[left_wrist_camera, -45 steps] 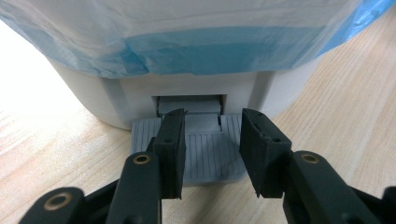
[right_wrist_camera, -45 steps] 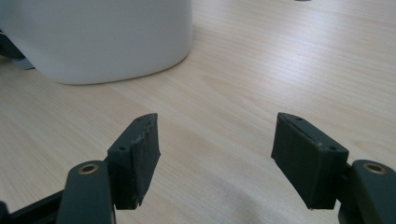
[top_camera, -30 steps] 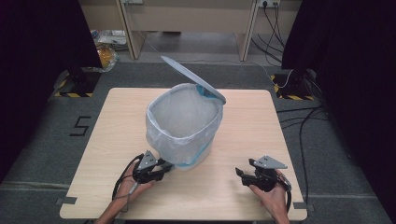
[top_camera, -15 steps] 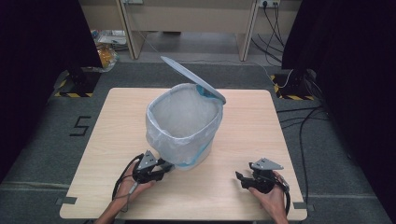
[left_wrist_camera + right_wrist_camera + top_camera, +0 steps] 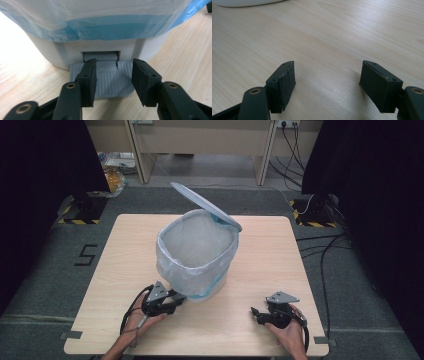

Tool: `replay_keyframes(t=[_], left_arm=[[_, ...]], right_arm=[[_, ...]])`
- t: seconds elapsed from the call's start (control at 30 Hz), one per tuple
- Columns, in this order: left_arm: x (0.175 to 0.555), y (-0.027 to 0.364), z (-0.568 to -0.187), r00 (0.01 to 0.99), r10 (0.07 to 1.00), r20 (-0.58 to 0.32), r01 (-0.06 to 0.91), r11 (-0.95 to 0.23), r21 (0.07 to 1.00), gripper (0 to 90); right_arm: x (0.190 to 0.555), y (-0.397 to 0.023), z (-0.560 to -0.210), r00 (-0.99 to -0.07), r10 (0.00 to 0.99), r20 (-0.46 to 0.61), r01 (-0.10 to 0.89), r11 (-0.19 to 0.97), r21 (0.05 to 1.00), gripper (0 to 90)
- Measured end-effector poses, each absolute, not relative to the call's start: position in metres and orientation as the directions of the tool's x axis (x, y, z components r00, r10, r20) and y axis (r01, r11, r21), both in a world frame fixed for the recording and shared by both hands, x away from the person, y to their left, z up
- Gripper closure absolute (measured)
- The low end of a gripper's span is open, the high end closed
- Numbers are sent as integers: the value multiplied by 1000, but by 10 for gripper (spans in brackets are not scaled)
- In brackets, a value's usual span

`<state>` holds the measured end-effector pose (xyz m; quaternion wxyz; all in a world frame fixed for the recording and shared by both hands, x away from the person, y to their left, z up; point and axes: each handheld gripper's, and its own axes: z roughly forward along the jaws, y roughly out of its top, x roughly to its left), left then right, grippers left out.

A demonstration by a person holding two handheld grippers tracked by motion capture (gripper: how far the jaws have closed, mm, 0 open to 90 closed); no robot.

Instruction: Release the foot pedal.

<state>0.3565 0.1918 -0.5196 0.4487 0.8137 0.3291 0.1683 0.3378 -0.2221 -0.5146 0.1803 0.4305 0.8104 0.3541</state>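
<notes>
A white pedal bin (image 5: pixel 197 260), lined with a pale blue-edged bag (image 5: pixel 172 270), stands near the middle of the wooden table (image 5: pixel 280 250), its grey lid (image 5: pixel 205 206) raised and tilted back. At its base a ribbed grey pedal (image 5: pixel 110 82) lies on the table top. The left gripper (image 5: pixel 175 301) sits at the pedal; its fingers (image 5: pixel 87 80) have just been opening and stand released above the pedal, one toward each side. The right gripper (image 5: pixel 256 316) rests well apart on bare table, fingers (image 5: pixel 283 82) released, grasping nothing.
</notes>
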Motion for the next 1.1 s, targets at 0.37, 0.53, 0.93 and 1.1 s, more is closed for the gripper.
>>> replay_keyframes(t=[0.37,0.53,0.93,1.1], left_arm=[[356,196,-516,723,690,-33,387,-365,847,505],[354,196,-514,723,690,-39,389,-361,848,482],[349,202,-506,726,686,-44,389,-356,850,453],[347,205,-506,722,689,-62,400,-342,850,442]], right_arm=[[338,-222,-515,-566,824,16,567,375,733,280],[338,-222,-515,-566,825,13,566,377,733,277],[338,-222,-516,-566,824,13,565,376,735,273],[338,-222,-516,-565,825,13,565,375,735,273]])
